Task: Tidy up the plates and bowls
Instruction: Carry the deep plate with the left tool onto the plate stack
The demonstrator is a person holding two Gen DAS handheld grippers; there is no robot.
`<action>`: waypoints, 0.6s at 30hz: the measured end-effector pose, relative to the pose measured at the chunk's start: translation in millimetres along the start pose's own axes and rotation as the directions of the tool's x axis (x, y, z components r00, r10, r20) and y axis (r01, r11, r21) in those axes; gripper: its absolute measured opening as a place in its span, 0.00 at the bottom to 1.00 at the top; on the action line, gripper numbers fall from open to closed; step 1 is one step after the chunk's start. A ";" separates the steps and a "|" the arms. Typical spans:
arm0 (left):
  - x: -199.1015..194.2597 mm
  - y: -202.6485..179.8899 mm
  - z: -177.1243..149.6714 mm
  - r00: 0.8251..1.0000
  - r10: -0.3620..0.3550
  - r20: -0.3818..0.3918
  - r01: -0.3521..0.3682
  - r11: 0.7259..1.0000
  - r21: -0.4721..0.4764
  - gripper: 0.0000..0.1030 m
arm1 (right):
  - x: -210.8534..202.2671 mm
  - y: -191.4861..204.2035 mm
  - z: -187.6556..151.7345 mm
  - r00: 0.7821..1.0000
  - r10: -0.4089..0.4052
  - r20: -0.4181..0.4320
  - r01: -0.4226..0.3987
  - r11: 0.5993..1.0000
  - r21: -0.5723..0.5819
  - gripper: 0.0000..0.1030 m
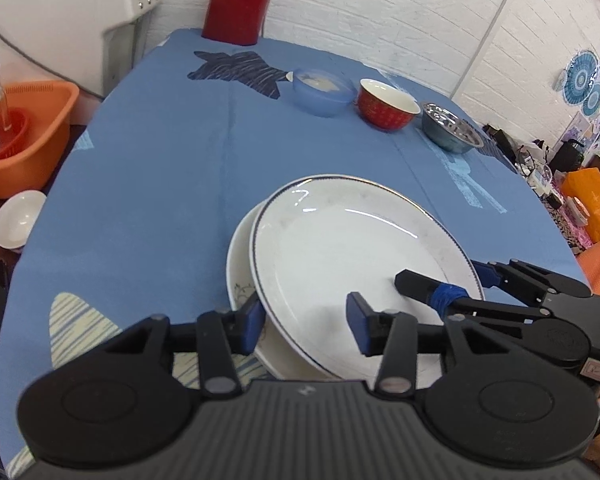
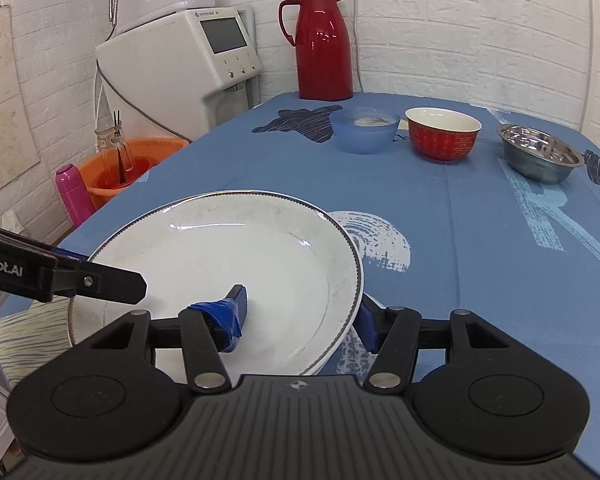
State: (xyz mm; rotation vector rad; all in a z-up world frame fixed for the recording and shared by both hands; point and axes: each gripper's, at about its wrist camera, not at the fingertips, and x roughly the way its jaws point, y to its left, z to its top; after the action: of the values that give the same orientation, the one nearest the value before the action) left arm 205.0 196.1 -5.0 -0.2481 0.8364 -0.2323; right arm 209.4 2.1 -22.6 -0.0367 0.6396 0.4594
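Observation:
A white plate with a dark rim (image 1: 352, 236) (image 2: 220, 248) lies tilted and offset on a second white plate (image 1: 240, 280) (image 2: 73, 320) on the blue tablecloth. My right gripper (image 2: 300, 320) (image 1: 440, 276) straddles the top plate's near rim, its taped finger (image 2: 228, 316) on the inner wall and the other finger against the outer edge, shut on it. On the opposite side my left gripper (image 1: 306, 324) is open across the rim, one finger (image 2: 120, 280) hovering over the plate's inside. At the back, side by side, are a blue bowl (image 1: 323, 92) (image 2: 364, 130), a red bowl (image 1: 386, 104) (image 2: 442, 134) and a steel bowl (image 1: 452, 128) (image 2: 540, 158).
A red thermos jug (image 2: 322, 44) (image 1: 236, 0) stands at the table's far edge by the brick wall. Left of the table are a white dispenser (image 2: 172, 64), an orange basin (image 1: 24, 136) (image 2: 120, 172) with a glass bottle, a pink flask (image 2: 74, 196) and a small white bowl (image 1: 18, 218).

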 end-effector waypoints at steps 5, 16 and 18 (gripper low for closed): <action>-9.0 2.3 0.9 0.998 -0.057 -0.016 0.057 0.998 -0.007 0.58 | 0.8 0.1 0.9 1.000 0.005 -0.005 -0.005 1.000 -0.005 0.42; -25.4 14.2 -8.2 0.998 0.057 -0.011 -0.057 0.998 0.036 0.66 | -13.2 -0.4 6.0 0.999 0.001 0.032 -0.001 1.000 0.000 0.41; -28.7 16.1 -7.8 0.998 0.062 0.007 -0.062 0.998 0.017 0.66 | -23.7 -3.2 6.6 0.999 0.010 0.051 -0.011 1.000 0.025 0.41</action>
State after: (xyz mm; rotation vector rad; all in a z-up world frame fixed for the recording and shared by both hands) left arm 182.2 218.9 5.2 -0.2069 0.8339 -0.1802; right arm 197.8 -9.1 -3.7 0.0021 0.5952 0.4609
